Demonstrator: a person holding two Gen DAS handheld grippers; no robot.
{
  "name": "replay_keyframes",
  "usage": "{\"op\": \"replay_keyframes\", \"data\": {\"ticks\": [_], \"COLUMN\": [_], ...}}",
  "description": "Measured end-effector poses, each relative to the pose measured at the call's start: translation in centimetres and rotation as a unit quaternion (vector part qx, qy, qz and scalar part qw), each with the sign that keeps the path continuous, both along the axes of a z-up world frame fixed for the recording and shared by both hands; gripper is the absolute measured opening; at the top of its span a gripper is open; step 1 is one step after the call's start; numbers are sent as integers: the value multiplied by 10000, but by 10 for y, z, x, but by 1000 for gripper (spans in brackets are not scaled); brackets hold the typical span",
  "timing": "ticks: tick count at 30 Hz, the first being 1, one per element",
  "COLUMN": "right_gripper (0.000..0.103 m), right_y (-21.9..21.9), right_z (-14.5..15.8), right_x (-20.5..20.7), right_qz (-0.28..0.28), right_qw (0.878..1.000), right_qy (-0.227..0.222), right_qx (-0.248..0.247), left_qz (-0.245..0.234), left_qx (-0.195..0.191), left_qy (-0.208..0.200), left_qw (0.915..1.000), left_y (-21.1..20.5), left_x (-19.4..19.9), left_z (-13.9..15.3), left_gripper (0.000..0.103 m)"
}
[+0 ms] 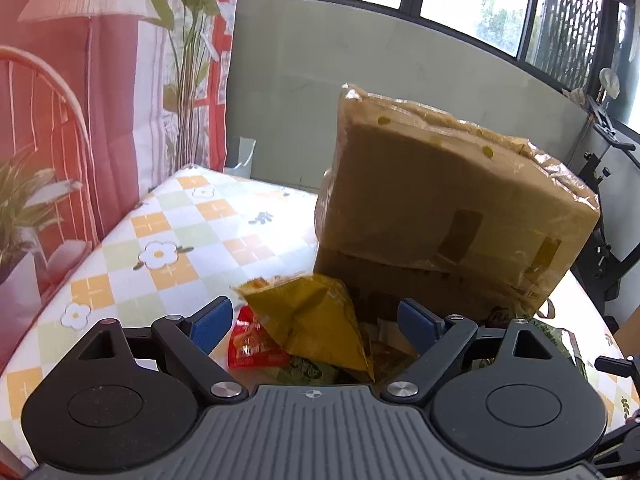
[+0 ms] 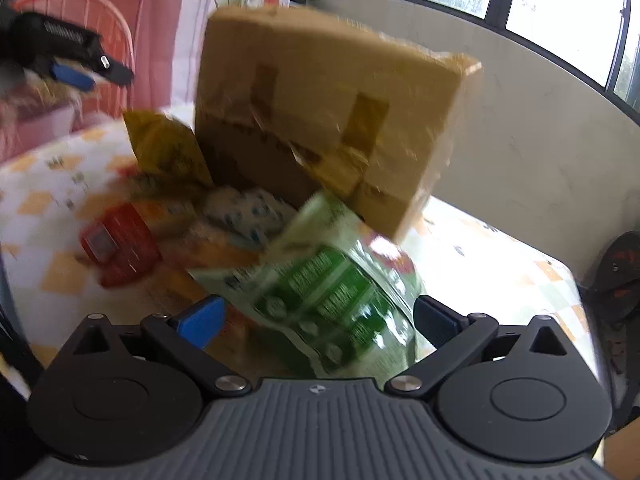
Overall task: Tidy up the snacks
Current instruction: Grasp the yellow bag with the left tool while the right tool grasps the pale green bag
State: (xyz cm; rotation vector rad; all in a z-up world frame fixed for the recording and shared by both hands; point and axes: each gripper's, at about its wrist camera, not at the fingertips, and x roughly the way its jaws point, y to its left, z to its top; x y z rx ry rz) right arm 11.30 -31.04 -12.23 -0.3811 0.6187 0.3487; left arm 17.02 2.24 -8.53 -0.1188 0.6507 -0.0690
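A tipped cardboard box [image 1: 448, 216] stands on the checked tablecloth [image 1: 180, 236], with snack packets spilled at its mouth. My left gripper [image 1: 316, 324] is open, its blue pads either side of a yellow packet [image 1: 316, 316]; a red packet [image 1: 252, 344] lies below it. My right gripper [image 2: 320, 320] is open, with a green packet [image 2: 332, 292] between its pads, not pinched. In the right wrist view the box [image 2: 320, 108], the yellow packet [image 2: 168, 148], a red packet [image 2: 120, 248] and a white-blue packet [image 2: 248, 208] show, blurred. The left gripper [image 2: 76, 68] appears at the upper left.
A printed red curtain [image 1: 80, 100] hangs along the table's left side. A grey wall [image 1: 360, 80] and windows lie behind the table. A black stand [image 1: 608, 200] is at the right, beyond the table edge. Open tablecloth lies left of the box.
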Motion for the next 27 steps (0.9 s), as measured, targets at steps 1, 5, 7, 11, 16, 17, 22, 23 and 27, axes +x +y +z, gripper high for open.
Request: {"op": "replay_keyframes", "data": {"ticks": [1,5,7,11,16,17,22,23,27], "right_gripper": [102,102,103,103,103,103,103,103,90], "right_y": [0,6,13,22,27,27,32,32,30], "right_z": [-4,-14,-17,-22,-27,-28,-33,-33,-29], "right_x": [3,13,15,21,25,25,26,26,25], "right_qz": [-7,39,97,213,80,44,-65,-58,-64], "right_qw": [10000,9996,9987,9970,9973,9974,9962,9960,9967], "right_qy": [24,22,-117,-252,-286,-295,-335,-337,-330], "right_qx": [-52,-268,-487,-702,-669,-651,-800,-820,-738], "left_qz": [-13,-91,-106,-128,-181,-192,-204,-200,-200], "left_qx": [-16,34,41,40,60,59,34,27,26], "left_qy": [37,80,67,102,134,143,158,160,138], "left_qw": [10000,9999,9999,9999,9997,9997,9997,9997,9997], "left_y": [-1,-5,-6,-7,-8,-8,-7,-7,-6], "left_x": [0,-1,-1,0,0,0,-2,-3,-4], "left_z": [-2,-4,-5,-7,-10,-10,-12,-12,-11], "left_gripper": [89,88,88,88,88,88,88,88,87]}}
